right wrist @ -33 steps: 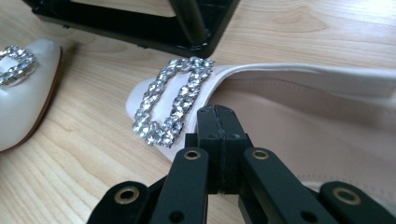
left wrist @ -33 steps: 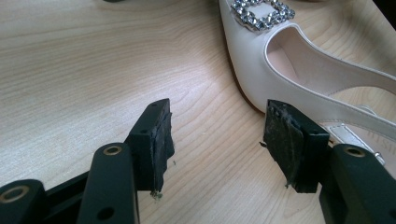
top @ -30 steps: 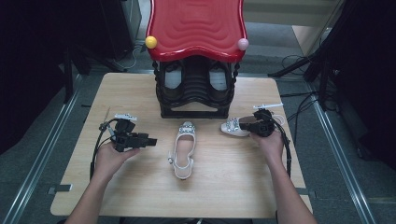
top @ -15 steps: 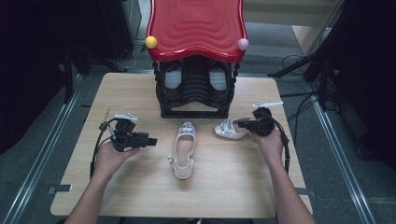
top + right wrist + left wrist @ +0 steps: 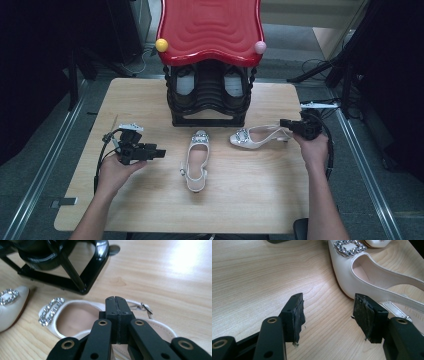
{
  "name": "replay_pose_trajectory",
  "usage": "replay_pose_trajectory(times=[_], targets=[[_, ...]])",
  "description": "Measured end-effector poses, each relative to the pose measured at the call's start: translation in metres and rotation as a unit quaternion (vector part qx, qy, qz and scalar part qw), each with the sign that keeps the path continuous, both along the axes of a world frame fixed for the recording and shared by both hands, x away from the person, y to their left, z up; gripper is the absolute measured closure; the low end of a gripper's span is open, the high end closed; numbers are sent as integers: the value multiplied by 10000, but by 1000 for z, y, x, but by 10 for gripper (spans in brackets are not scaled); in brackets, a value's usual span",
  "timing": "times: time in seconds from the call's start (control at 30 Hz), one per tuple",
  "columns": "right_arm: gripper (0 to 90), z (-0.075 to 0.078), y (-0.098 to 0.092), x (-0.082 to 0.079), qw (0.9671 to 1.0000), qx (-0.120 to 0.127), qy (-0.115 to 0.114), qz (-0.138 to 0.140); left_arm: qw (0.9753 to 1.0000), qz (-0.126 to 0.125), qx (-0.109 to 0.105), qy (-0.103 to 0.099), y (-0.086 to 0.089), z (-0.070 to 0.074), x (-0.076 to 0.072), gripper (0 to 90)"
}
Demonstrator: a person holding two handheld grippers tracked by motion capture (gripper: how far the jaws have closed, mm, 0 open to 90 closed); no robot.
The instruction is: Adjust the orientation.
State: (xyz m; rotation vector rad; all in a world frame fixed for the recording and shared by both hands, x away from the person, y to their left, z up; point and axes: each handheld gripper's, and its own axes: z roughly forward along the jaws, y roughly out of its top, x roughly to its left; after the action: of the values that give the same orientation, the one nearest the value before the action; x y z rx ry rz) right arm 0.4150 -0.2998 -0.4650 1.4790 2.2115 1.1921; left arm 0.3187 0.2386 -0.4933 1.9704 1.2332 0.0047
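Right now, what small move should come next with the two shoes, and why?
Probably close the left tongs on the middle shoe: they stand open beside it, while the right tongs are already shut at the heel of the other shoe.

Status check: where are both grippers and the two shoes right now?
Left hand-held gripper open, beside middle shoe, not touching. Right hand-held gripper shut on right shoe at its heel end. Shoe rack stands behind; nothing blocking.
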Motion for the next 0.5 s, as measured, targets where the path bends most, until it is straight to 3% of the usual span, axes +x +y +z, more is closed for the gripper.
replay_pose_trajectory(times=[0.2,0.5], targets=[[900,-19,2,4,9989,-174,345,274,10000,9,-44,-57,1,2,-1,423],[900,-22,8,-7,9972,-166,508,525,9999,-53,-54,-72,-2,3,1,423]])
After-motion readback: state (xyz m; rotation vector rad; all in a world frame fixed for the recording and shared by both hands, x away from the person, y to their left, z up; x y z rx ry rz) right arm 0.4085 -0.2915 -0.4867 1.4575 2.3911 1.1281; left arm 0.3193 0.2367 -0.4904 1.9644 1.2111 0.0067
